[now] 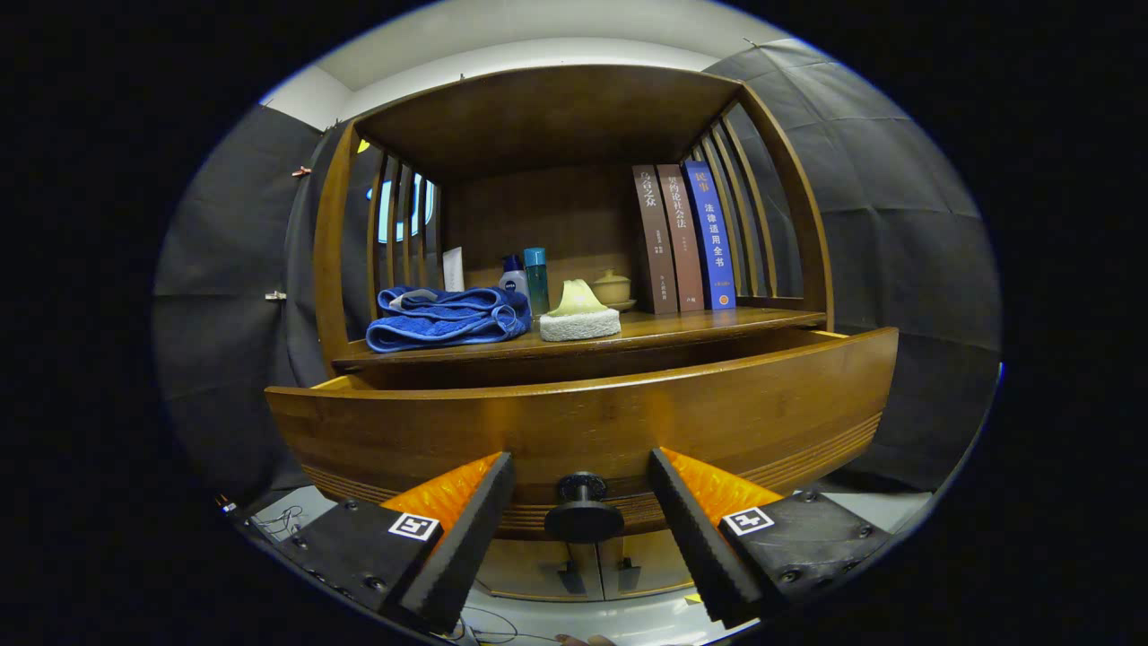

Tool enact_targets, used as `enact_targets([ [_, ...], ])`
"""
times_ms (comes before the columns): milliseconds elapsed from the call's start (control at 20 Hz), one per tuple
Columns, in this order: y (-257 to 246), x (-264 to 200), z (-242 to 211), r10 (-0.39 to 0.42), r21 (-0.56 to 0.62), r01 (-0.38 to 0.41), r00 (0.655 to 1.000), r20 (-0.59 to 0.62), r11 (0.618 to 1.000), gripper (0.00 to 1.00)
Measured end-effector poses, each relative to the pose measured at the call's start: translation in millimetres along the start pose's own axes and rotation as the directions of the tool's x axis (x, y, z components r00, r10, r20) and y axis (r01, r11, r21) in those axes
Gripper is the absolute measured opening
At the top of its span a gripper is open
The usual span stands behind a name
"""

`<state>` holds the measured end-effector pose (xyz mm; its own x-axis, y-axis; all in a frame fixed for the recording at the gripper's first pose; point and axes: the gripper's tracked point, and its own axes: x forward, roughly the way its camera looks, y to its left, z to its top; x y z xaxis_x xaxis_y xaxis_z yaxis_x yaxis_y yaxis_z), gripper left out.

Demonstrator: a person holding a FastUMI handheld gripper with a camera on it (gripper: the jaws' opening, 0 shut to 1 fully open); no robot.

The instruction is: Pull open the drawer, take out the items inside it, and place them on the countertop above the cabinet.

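**Drawer part open, claw spread around the knob**

Step in hand, by judgement: the pull. Drawer (583,422) already standing proud of the cabinet, its curved front well forward of the desk (717,320) edge, a dark gap showing between the two. Inside hidden from this low angle; contents not to be told.

Claw (583,502) released, fingers (466,529) wide apart, one left and one right of the black knob (583,513). Knob sitting between them, touching neither, low on the middle of the drawer front. No grip on anything.

On the desk above: folded blue towel (448,317) at the left, sponge (579,314) just right of it near the front edge, two bottles (529,278) and a small lidded pot (613,288) farther back, three books (686,238) upright at the right. Unclear whether any of these came from the drawer.

Next move, as a judgement: either close on the knob and draw nearer for more opening, or, if the gap is wide enough, lift up over the front and look down inside. Needed for the first: fingers level with the knob's stem, a squeeze behind the knob's head, then a straight pull toward the near side without tilting. Needed for the second: enough height to clear the front board, and free room on the desk between sponge and books for whatever comes out.
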<state>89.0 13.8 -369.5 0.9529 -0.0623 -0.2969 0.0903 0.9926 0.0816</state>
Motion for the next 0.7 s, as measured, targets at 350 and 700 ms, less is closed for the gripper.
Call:
enact_targets([
  [350,0.4,43.6,3.9,-0.001,0.002,0.001,1.000,0.009,1.000,0.99],
  [700,0.2,73.3,3.9,-0.007,0.007,0.007,1.000,0.015,1.000,0.99],
])
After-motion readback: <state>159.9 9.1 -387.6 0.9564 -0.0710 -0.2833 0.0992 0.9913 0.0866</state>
